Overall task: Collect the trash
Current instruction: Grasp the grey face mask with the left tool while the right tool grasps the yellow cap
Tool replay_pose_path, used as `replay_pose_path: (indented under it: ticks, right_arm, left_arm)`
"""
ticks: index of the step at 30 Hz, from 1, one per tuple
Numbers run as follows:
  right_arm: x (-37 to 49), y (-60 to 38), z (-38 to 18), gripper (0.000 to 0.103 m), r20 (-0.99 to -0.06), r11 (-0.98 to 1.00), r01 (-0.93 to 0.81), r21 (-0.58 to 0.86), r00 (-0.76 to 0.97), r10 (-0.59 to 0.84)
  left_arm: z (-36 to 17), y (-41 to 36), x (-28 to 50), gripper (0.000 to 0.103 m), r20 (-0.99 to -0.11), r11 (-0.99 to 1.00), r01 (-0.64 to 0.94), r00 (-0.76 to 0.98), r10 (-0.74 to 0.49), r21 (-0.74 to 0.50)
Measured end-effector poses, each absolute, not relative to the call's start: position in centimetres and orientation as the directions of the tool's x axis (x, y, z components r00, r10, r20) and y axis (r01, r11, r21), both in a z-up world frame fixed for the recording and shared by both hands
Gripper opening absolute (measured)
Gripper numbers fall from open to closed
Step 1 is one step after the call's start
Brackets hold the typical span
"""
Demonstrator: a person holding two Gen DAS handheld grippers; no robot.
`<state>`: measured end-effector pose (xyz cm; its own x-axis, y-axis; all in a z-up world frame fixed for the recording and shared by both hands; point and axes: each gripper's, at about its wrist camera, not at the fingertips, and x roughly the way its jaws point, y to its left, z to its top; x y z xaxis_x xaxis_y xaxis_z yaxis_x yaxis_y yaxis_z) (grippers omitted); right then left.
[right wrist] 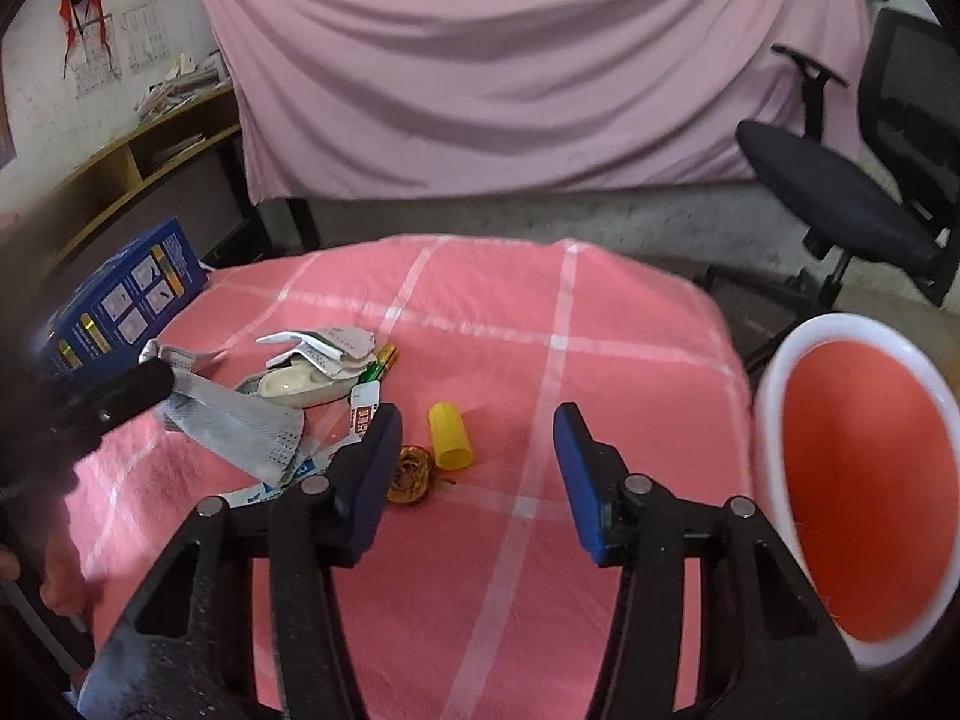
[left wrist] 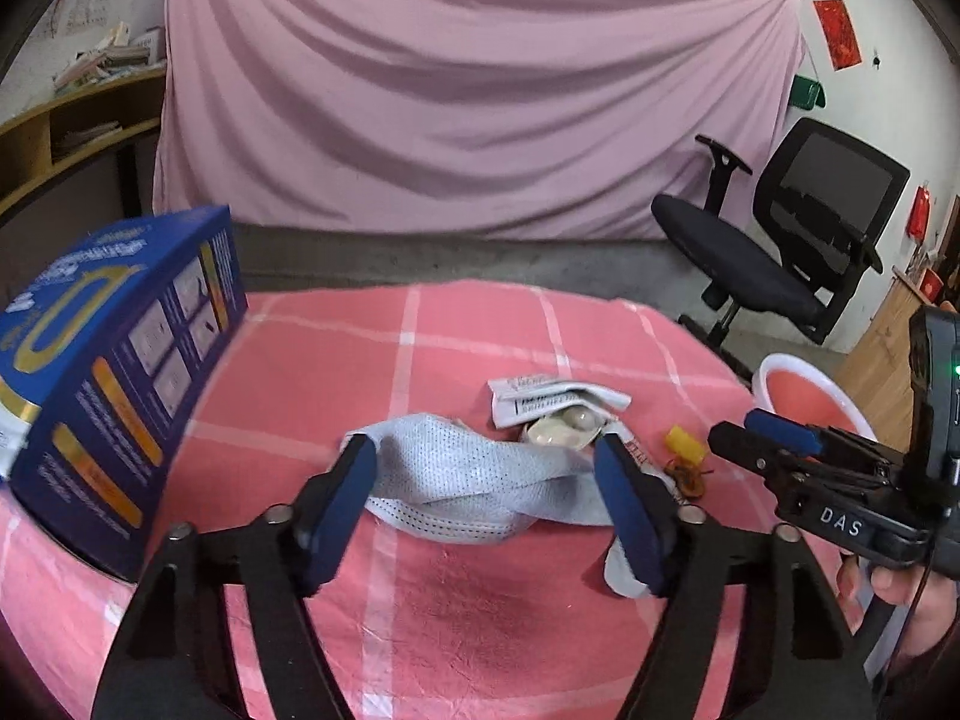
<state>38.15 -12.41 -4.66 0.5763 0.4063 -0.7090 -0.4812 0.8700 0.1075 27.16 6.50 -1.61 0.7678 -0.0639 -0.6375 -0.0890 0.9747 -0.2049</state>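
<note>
step: grab trash | left claw point(left wrist: 486, 498) apart astride grey mask point(left wrist: 480, 480): pinch its bunched middle | right claw point(right wrist: 477, 468) apart, empty, near yellow cap point(right wrist: 450, 435)

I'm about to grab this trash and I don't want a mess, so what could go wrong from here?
1. The mask lies under the wrappers; lifting it with the left gripper may scatter them.
2. The yellow cap is round and could roll off.
3. The bin sits past the table edge, so drops could miss.

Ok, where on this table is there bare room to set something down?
Bare cloth lies between the yellow cap and the red bin, and along the far edge behind the litter. It is crowded from the blue box across the grey face mask to the wrappers.
</note>
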Motion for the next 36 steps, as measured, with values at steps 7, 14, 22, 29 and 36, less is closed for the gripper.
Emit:
replay_pose_path:
  ticks: [7,14,22,29,36]
  right_arm:
    - [39.6,-11.9,-6.4,0.061,-0.771,0.852,-0.496,0.17,0.471,0.428]
    - [39.6,-11.6,-6.7,0.061,-0.783,0.847,-0.503,0.175,0.45,0.429]
    - [39.9,-11.6,-6.8,0.036,-0.783,0.837,-0.512,0.193,0.434,0.446]
    - [39.3,-12.9,-5.9,0.035,-0.736,0.847,-0.488,0.211,0.491,0.466]
    - [36.6,-15.3,-3.2,0.035,-0.572,0.852,-0.479,0.212,0.646,0.505]
  left_arm:
    - [-2.1,6.5,27.6,0.041,-0.668,0.972,-0.093,0.74,-0.077,-0.216]
    - [-2.3,6.4,27.5,0.031,-0.684,0.973,-0.099,0.726,-0.073,-0.208]
    - [-1.7,6.4,26.6,0.022,-0.659,0.971,-0.085,0.747,-0.088,-0.225]
    - [-0.5,5.9,24.4,0.019,-0.592,0.963,-0.101,0.803,-0.069,-0.249]
    - [1.3,4.8,22.6,0.019,-0.493,0.962,-0.089,0.868,-0.052,-0.259]
